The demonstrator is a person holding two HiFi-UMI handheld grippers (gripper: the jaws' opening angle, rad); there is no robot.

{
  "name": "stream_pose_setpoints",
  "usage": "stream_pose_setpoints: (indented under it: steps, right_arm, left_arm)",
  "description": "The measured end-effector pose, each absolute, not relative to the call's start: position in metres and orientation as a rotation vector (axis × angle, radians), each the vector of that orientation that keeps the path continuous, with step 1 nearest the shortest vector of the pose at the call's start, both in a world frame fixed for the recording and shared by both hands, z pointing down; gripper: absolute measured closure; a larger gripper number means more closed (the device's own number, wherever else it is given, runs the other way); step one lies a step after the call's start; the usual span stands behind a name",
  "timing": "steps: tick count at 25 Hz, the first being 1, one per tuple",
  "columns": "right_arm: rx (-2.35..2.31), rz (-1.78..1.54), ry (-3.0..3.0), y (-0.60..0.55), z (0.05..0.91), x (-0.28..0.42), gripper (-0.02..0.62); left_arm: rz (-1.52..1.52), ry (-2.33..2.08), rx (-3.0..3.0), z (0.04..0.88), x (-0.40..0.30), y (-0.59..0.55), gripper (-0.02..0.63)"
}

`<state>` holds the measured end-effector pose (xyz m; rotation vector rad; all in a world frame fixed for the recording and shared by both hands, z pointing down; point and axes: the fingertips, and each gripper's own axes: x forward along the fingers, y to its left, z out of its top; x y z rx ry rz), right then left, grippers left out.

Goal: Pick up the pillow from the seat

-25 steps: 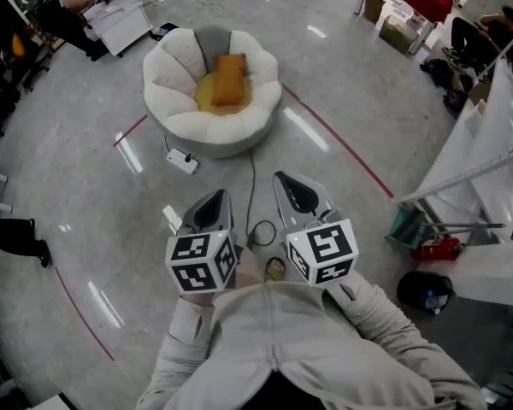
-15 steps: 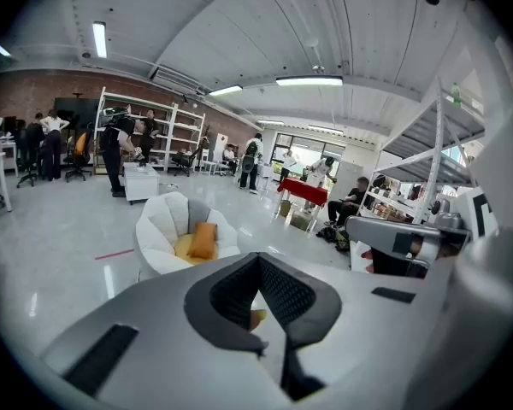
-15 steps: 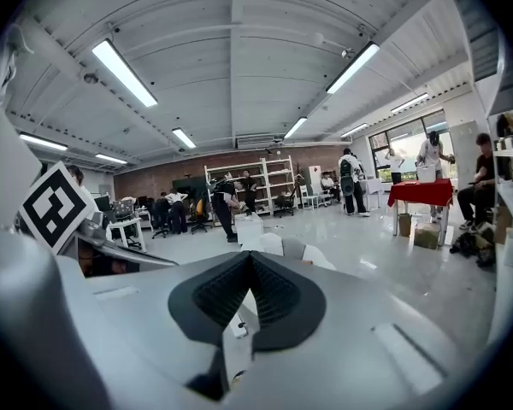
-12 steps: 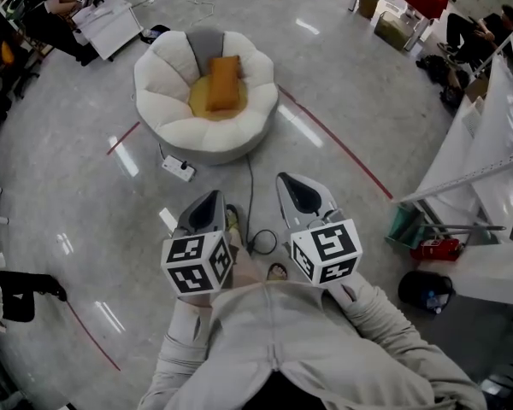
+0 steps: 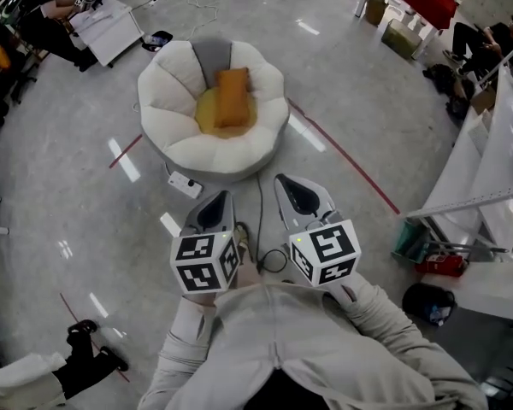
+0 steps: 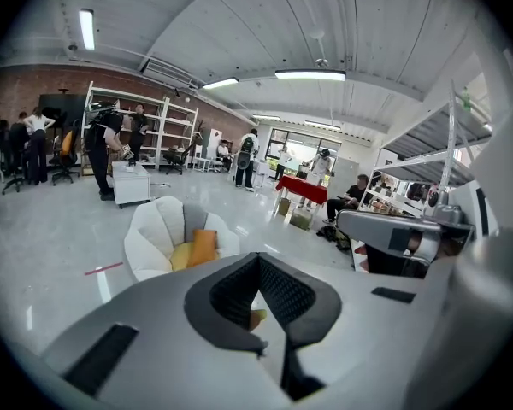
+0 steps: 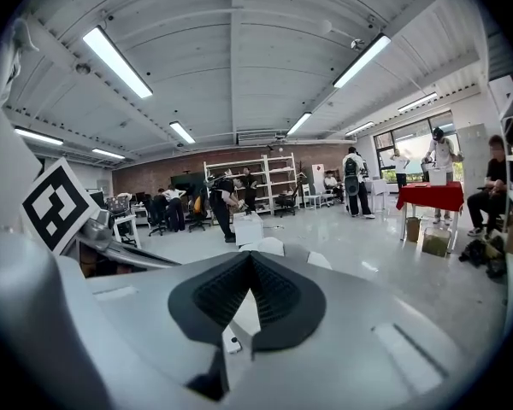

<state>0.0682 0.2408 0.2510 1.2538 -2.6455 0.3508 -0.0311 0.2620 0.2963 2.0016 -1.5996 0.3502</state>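
Head view: the orange pillow point(image 5: 232, 95) lies in the hollow of the white petal-shaped seat point(image 5: 214, 148), on a yellow cushion point(image 5: 206, 109), with nothing touching it. I judge that the pick-up has not begun, so approach, grasp and lift are all left to do. My left tool point(image 5: 218, 203) and right tool point(image 5: 291, 190) hang side by side over the floor point(image 5: 68, 195), well apart from the seat and both pointing towards it. Left gripper view: the left tool point(image 6: 258, 259) has its jaws closed tip to tip with nothing between them, and the pillow point(image 6: 203, 246) shows beyond, propped in the seat point(image 6: 150, 233). Right gripper view: the right tool point(image 7: 250, 256) is likewise closed and empty. Only what seem to be the seat's white lobes point(image 7: 269, 246) rise past its jaws, and the pillow is hidden.
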Motion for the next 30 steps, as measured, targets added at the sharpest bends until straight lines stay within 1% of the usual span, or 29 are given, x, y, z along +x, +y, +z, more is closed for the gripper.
stream_pose_setpoints:
  steps: [8, 21, 30]
  right_arm:
    - [1.239, 0.387, -2.607, 0.182, 0.26, 0.02, 0.595]
    - [1.337, 0.403, -2.556, 0.087, 0.266, -0.03, 0.597]
    - [1.408, 0.414, -2.528, 0.054, 0.264, -0.04, 0.595]
  left_arm:
    - [0.369, -1.56, 1.989, 0.301, -0.073, 0.2, 0.603]
    - [0.404, -1.493, 2.031, 0.313, -0.136, 0.105, 0.603]
    - [0.444, -1.447, 2.041, 0.328, -0.155, 0.073, 0.603]
